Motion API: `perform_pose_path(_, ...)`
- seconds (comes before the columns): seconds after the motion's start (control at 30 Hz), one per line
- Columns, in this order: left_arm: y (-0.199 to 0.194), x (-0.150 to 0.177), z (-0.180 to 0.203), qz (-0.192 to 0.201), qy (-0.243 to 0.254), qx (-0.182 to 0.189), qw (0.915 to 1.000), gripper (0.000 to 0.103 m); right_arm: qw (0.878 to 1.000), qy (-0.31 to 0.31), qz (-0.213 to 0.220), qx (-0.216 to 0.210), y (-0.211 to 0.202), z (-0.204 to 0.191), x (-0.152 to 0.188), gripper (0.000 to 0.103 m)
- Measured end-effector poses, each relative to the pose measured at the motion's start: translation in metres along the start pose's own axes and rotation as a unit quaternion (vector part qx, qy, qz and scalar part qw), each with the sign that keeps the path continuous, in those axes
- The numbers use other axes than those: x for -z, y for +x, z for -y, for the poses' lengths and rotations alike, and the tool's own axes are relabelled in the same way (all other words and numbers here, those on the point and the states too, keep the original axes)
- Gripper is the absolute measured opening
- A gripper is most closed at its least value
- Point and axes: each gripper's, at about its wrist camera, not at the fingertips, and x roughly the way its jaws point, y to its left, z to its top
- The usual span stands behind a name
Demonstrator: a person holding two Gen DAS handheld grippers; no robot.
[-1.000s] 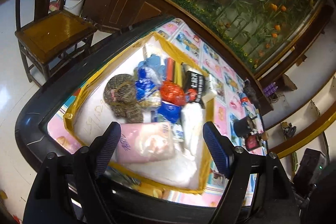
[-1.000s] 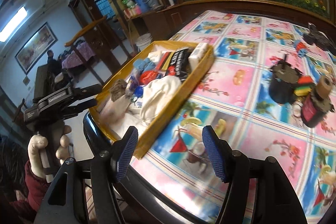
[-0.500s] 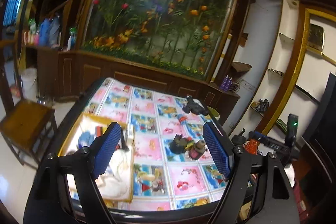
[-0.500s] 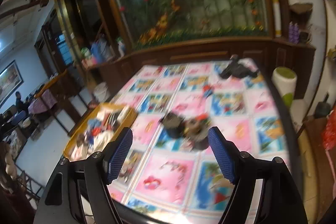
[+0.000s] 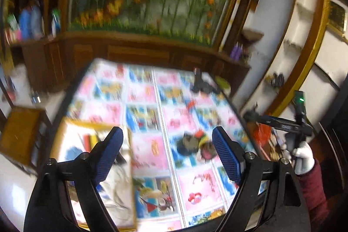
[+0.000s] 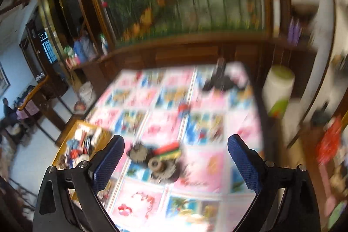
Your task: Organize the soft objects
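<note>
Spreading across both blurred views is the surface (image 5: 152,145) under a pink-and-blue picture cloth, with a yellow-rimmed tray (image 5: 65,123) of soft objects (image 6: 76,149) at its left edge and a cluster of dark round things (image 6: 156,162) near its middle. Above it the left gripper (image 5: 167,153) and right gripper (image 6: 176,162) each hang with blue fingers (image 5: 108,153) apart and opening, nothing between them. A white-gloved hand (image 5: 303,158) in a maroon sleeve shows at right.
</note>
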Motion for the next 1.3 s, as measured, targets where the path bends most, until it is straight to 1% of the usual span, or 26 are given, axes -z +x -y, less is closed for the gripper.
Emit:
perform_pose_path(0.07, 0.037, 0.003, -0.007, -0.035, -0.008, 0.006, 0.9993, 0.084, 0.997, 0.022, -0.068, -0.016, 0.055, 0.008, 0.007, 0.085)
perform_pose_path(0.1, 0.052, 0.005, -0.008, -0.048, -0.010, 0.007, 0.9988, 0.084, 0.994, 0.028, -0.104, -0.022, 0.083, 0.011, 0.012, 0.076)
perform_pose_path(0.13, 0.066, 0.006, -0.011, -0.059, -0.012, 0.009, 0.9982, 0.084, 0.990, 0.032, -0.133, -0.028, 0.106, 0.011, 0.014, 0.074)
perform_pose_path(0.2, 0.088, 0.010, -0.016, -0.073, -0.017, 0.013, 0.9971, 0.084, 0.983, 0.039, -0.175, -0.038, 0.138, 0.012, 0.016, 0.073)
perform_pose_path(0.23, 0.098, 0.011, -0.019, -0.078, -0.021, 0.015, 0.9966, 0.084, 0.981, 0.042, -0.188, -0.037, 0.153, 0.012, 0.015, 0.073)
perform_pose_path(0.3, 0.117, 0.014, -0.027, -0.086, -0.032, 0.022, 0.9956, 0.084, 0.979, 0.048, -0.195, -0.032, 0.171, 0.012, 0.008, 0.074)
perform_pose_path(0.37, 0.135, 0.014, -0.034, -0.094, -0.044, 0.024, 0.9942, 0.084, 0.979, 0.059, -0.194, -0.029, 0.199, 0.018, -0.015, 0.074)
perform_pose_path(0.43, 0.151, 0.016, -0.039, -0.102, -0.055, 0.027, 0.9929, 0.084, 0.981, 0.066, -0.183, -0.015, 0.217, 0.021, -0.032, 0.074)
perform_pose_path(0.57, 0.180, 0.019, -0.044, -0.117, -0.066, 0.032, 0.9904, 0.084, 0.981, 0.065, -0.184, 0.000, 0.278, 0.035, -0.062, 0.074)
perform_pose_path(0.67, 0.198, 0.019, -0.042, -0.127, -0.064, 0.040, 0.9890, 0.084, 0.980, 0.061, -0.192, -0.004, 0.326, 0.032, -0.074, 0.074)
perform_pose_path(0.77, 0.212, 0.021, -0.036, -0.138, -0.053, 0.048, 0.9879, 0.084, 0.978, 0.040, -0.203, 0.007, 0.368, 0.022, -0.083, 0.074)
perform_pose_path(0.83, 0.221, 0.024, -0.033, -0.149, -0.051, 0.054, 0.9860, 0.084, 0.976, 0.026, -0.216, 0.024, 0.394, 0.017, -0.085, 0.072)
perform_pose_path(0.87, 0.224, 0.026, -0.033, -0.155, -0.052, 0.056, 0.9850, 0.084, 0.974, 0.014, -0.223, 0.034, 0.405, 0.014, -0.084, 0.066)
perform_pose_path(0.9, 0.228, 0.028, -0.034, -0.159, -0.054, 0.058, 0.9840, 0.084, 0.972, 0.002, -0.231, 0.038, 0.416, 0.012, -0.083, 0.040)
perform_pose_path(0.93, 0.230, 0.030, -0.034, -0.163, -0.056, 0.061, 0.9831, 0.084, 0.969, -0.008, -0.246, 0.033, 0.424, 0.010, -0.079, 0.025)
perform_pose_path(1.0, 0.233, 0.034, -0.036, -0.171, -0.058, 0.064, 0.9814, 0.084, 0.962, -0.019, -0.272, 0.020, 0.428, 0.008, -0.067, 0.025)
perform_pose_path(1.03, 0.234, 0.035, -0.037, -0.173, -0.059, 0.066, 0.9809, 0.084, 0.960, -0.035, -0.276, 0.018, 0.424, 0.007, -0.061, 0.025)
perform_pose_path(1.07, 0.234, 0.036, -0.038, -0.174, -0.060, 0.068, 0.9806, 0.084, 0.957, -0.038, -0.287, 0.006, 0.418, 0.008, -0.057, 0.027)
perform_pose_path(1.1, 0.235, 0.036, -0.038, -0.175, -0.061, 0.069, 0.9803, 0.084, 0.952, -0.025, -0.304, -0.021, 0.413, 0.013, -0.053, 0.039)
perform_pose_path(1.13, 0.235, 0.037, -0.039, -0.175, -0.061, 0.070, 0.9801, 0.084, 0.948, -0.008, -0.315, -0.049, 0.404, 0.018, -0.050, 0.056)
perform_pose_path(1.17, 0.236, 0.037, -0.039, -0.175, -0.062, 0.072, 0.9799, 0.084, 0.946, 0.001, -0.318, -0.066, 0.393, 0.023, -0.048, 0.062)
perform_pose_path(1.2, 0.237, 0.036, -0.038, -0.175, -0.063, 0.072, 0.9799, 0.084, 0.945, -0.002, -0.319, -0.070, 0.385, 0.025, -0.047, 0.066)
perform_pose_path(1.23, 0.238, 0.037, -0.038, -0.176, -0.064, 0.072, 0.9797, 0.084, 0.944, -0.020, -0.322, -0.068, 0.375, 0.026, -0.046, 0.066)
perform_pose_path(1.3, 0.241, 0.037, -0.038, -0.178, -0.067, 0.073, 0.9791, 0.084, 0.937, -0.065, -0.336, -0.062, 0.363, 0.022, -0.039, 0.066)
